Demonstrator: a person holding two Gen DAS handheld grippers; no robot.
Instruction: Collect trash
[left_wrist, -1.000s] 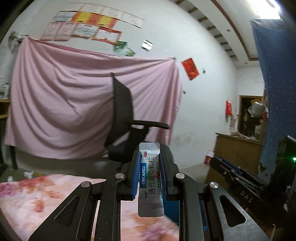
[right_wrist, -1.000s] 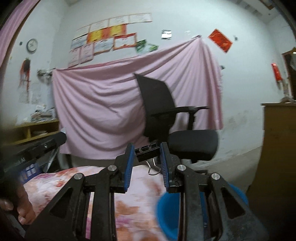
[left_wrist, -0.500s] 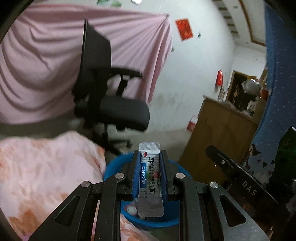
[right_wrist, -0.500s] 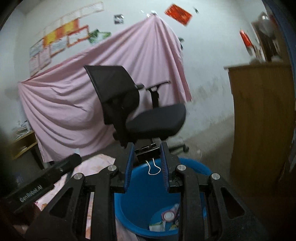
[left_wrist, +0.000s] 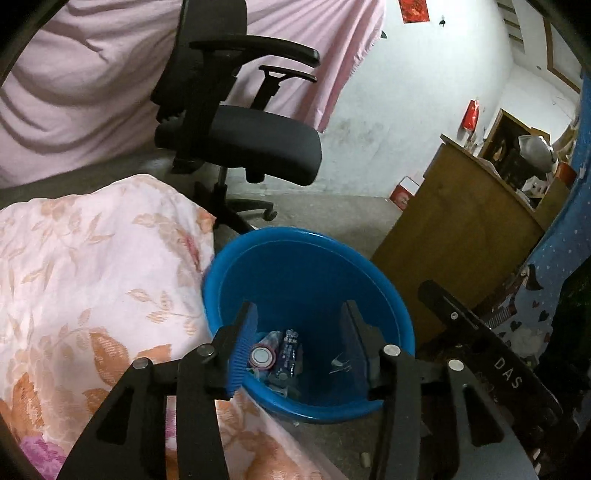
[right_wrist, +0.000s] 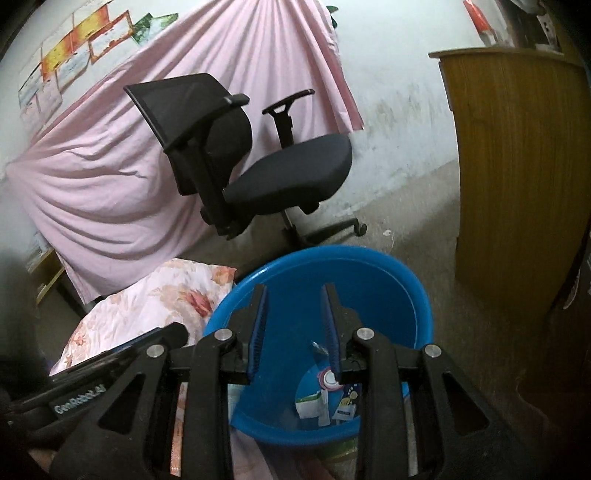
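Now both grippers are hanging over the blue bin (left_wrist: 314, 266), which is standing on the floor just beside the floral quilt (left_wrist: 92, 277). The left gripper (left_wrist: 299, 332) is holding its fingers wide apart, and nothing is sitting between them. The right gripper (right_wrist: 293, 325) is also keeping its fingers apart and is gripping nothing.

Down in the bin the trash is lying in a small pile at the bottom. In the left wrist view a round cap (left_wrist: 261, 356) is showing beside a dark blue packet (left_wrist: 288, 354), and a small pale scrap (left_wrist: 340, 363) is lying a little apart from them. In the right wrist view a white and green wrapper (right_wrist: 308, 404) is lying near the same cap (right_wrist: 328, 378); the other pieces are too small to name.

Behind the bin a black office chair (right_wrist: 258, 155) is standing in front of a pink sheet (right_wrist: 110, 166) that is hanging on the wall. A wooden cabinet (right_wrist: 517, 166) is standing near the bin on its other side.
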